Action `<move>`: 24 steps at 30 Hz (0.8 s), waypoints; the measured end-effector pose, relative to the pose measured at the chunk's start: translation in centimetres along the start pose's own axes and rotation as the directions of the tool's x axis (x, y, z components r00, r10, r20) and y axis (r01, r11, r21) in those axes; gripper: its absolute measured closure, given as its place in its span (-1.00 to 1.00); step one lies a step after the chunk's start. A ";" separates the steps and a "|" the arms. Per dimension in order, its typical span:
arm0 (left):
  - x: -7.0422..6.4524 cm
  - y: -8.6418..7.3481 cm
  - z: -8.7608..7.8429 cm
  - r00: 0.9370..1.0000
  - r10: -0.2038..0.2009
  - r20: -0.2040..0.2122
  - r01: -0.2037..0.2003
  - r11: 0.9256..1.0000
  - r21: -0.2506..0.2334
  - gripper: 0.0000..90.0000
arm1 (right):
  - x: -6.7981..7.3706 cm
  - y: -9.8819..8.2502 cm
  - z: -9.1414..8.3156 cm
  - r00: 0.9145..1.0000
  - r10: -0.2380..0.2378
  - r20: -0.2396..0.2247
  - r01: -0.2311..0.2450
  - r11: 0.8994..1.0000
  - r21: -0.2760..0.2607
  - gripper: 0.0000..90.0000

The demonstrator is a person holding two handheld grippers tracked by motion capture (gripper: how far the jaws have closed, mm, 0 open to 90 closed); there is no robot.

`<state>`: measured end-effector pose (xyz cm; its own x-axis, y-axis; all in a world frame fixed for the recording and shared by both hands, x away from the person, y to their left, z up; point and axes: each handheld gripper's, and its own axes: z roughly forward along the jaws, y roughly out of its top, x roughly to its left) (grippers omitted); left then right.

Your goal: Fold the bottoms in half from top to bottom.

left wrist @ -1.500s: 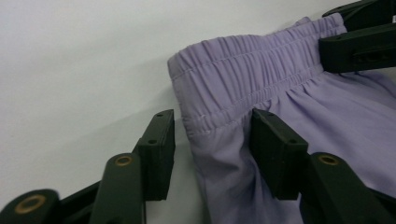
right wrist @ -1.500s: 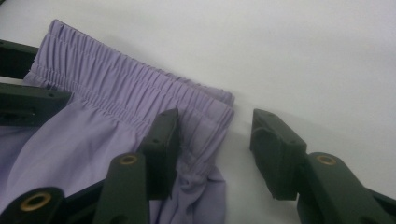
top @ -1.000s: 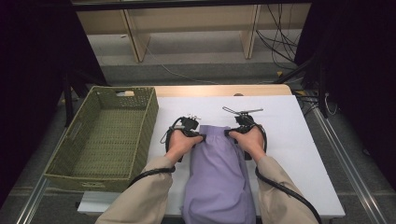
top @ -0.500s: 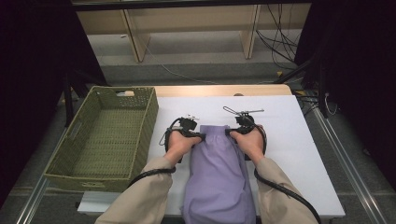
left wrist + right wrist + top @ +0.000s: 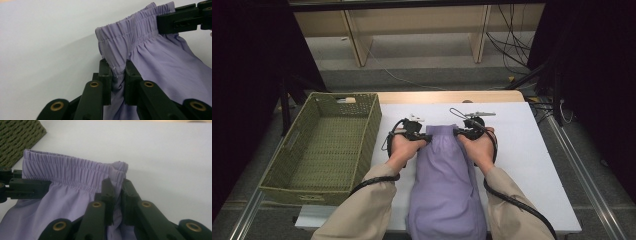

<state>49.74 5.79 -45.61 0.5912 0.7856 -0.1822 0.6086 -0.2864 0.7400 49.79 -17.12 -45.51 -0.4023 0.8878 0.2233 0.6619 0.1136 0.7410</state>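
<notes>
1. Left tool point(image 5: 117, 72) pinches one corner of the elastic waistband of the purple garment point(image 5: 447, 180); its jaws have just been closing, and cloth is bunched between them.
2. Right tool point(image 5: 117, 188) grips the opposite waistband corner the same way, its jaws also just closed on the gathered fabric.
3. Purple garment lies flat on the white worktop point(image 5: 532, 150), waistband away from the person, its lower part hanging over the near edge.
4. From the high view, a green woven basket point(image 5: 327, 145) stands just left of the worktop, near the left hand point(image 5: 401, 149).
5. Each gripper view shows the stitched gathers of the waistband point(image 5: 75, 171) and the other tool clamped at the far corner.
</notes>
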 end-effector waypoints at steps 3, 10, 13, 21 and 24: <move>0.0 0.4 -0.2 1.000 0.005 -0.001 -0.005 1.000 -0.015 0.77 | 0.0 0.3 -0.3 1.000 -0.011 0.004 0.011 1.000 -0.023 0.84; 0.1 1.4 -0.8 0.999 0.038 0.001 -0.038 0.998 -0.041 0.77 | 0.4 1.0 -0.9 0.999 -0.041 0.022 0.043 0.996 -0.076 0.84; 0.1 1.8 -1.1 0.997 0.071 -0.002 -0.071 0.996 -0.051 0.77 | 0.5 1.3 -1.2 0.998 -0.050 0.027 0.053 0.994 -0.093 0.84; 0.0 2.7 -1.6 0.995 0.100 -0.020 -0.101 0.992 -0.076 0.77 | 0.7 2.0 -1.8 0.997 -0.066 0.037 0.071 0.989 -0.128 0.84; 0.0 3.0 -1.7 0.994 0.102 -0.026 -0.104 0.991 -0.083 0.77 | 0.9 2.3 -2.0 0.997 -0.073 0.040 0.078 0.987 -0.143 0.84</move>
<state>50.65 5.89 -42.26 0.6363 0.7663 -0.0887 0.4978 -0.3200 0.8061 49.68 -16.95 -42.35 -0.4244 0.8941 0.1429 0.5314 0.1181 0.8389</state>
